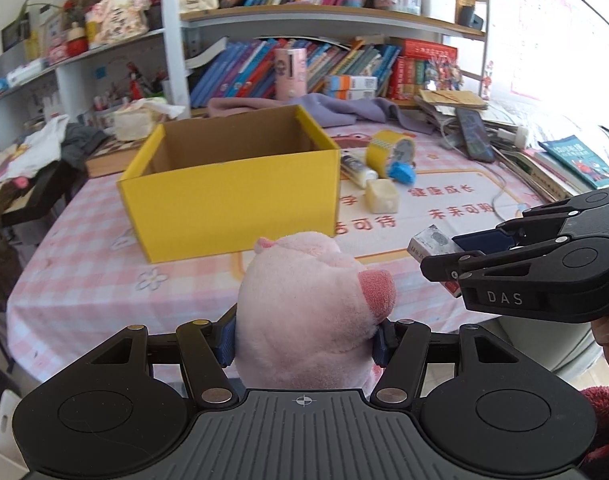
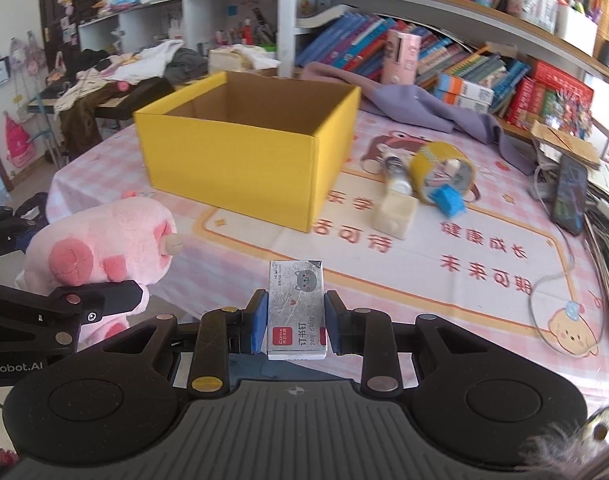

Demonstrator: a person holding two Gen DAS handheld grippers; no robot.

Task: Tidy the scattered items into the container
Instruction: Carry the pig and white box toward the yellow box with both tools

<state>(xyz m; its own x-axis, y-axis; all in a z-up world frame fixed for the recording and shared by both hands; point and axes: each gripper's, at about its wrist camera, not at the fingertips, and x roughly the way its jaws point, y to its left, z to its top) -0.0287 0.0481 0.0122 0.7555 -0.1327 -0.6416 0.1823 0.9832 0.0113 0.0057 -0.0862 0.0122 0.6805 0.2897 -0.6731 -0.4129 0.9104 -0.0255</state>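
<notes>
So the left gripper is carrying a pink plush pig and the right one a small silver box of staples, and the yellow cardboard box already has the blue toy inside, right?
Not quite. The small blue toy lies on the tablecloth beside the open yellow cardboard box, as the right wrist view shows. The rest holds: left gripper grips the pink plush pig, right gripper the silver staple box.

The open box (image 1: 232,184) stands on the table (image 1: 84,264), with the bookshelf (image 1: 328,20) behind it. To the box's right lie a tape roll (image 1: 390,150), a tube (image 1: 356,170) and a small cube (image 1: 381,196), close together; farther right, a phone (image 1: 474,134) rests on a stack of papers at the table's edge. A cloth (image 1: 336,110) lies behind the box. In front of the box, the plush pig (image 1: 312,304) sits between the left gripper (image 1: 304,338) pads, and the staples box (image 2: 297,308) sits between the right gripper (image 2: 296,322) pads, to the pig's right.
</notes>
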